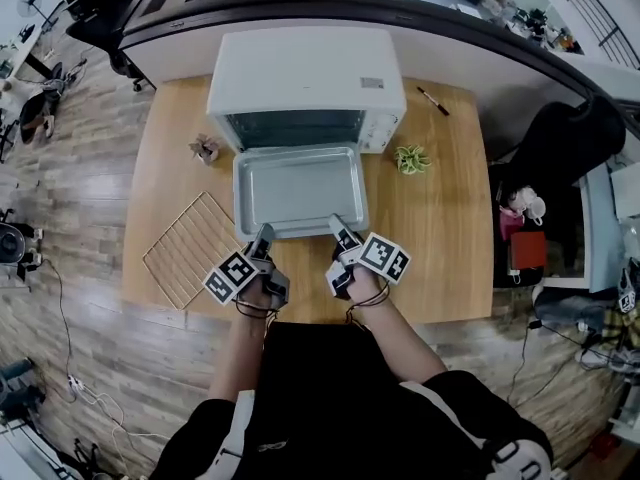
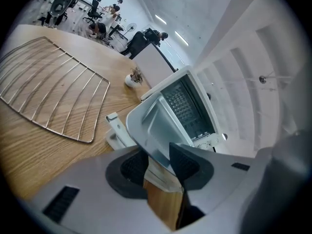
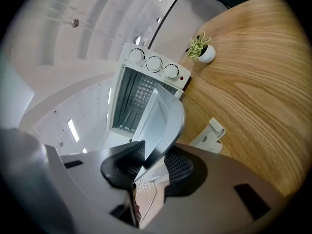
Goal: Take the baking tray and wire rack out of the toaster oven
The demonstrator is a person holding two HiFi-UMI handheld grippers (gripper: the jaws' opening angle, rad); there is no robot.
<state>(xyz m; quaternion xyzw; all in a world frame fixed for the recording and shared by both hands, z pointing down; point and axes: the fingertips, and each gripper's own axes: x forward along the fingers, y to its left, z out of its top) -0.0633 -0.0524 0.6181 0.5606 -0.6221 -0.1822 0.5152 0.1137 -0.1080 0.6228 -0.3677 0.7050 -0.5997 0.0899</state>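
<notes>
Head view: left gripper (image 1: 262,234) clenched on near rim of baking tray (image 1: 298,186), toward left corner. Right gripper (image 1: 337,224) clamped on same rim, toward right corner. Both gripper views: tray rim pinched between pads. Wire rack (image 1: 188,250) flat on table (image 1: 440,218), just left of tray. Tray empty, out in front of toaster oven (image 1: 305,73), far edge at oven mouth. Small plant (image 1: 410,158) right of oven front.

Left tongs (image 1: 264,234) and right tongs (image 1: 338,227) grip the baking tray (image 1: 300,190) by its near rim; wire rack (image 1: 190,248) lies beside it.
</notes>
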